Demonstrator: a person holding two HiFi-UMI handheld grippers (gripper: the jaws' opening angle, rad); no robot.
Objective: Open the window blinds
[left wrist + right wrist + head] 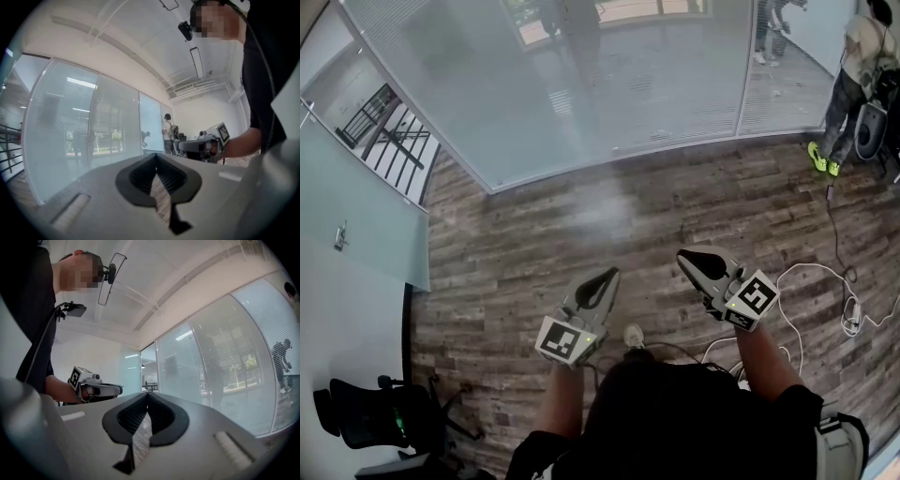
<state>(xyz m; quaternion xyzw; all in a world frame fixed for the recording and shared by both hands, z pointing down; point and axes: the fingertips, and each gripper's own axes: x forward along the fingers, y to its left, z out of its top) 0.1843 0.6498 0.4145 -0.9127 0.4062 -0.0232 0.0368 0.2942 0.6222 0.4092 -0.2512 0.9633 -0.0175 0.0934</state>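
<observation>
Background blinds seemingly down; left gripper and right gripper fingers together, empty.

readable text: none | numbers: none | brands, signs: none | square markers on left gripper and right gripper: black-and-white patterns only

Window blinds: pale horizontal slats, lowered full height to floor, spanning curved glass wall across top of frame; outdoors shows dimly through.
</observation>
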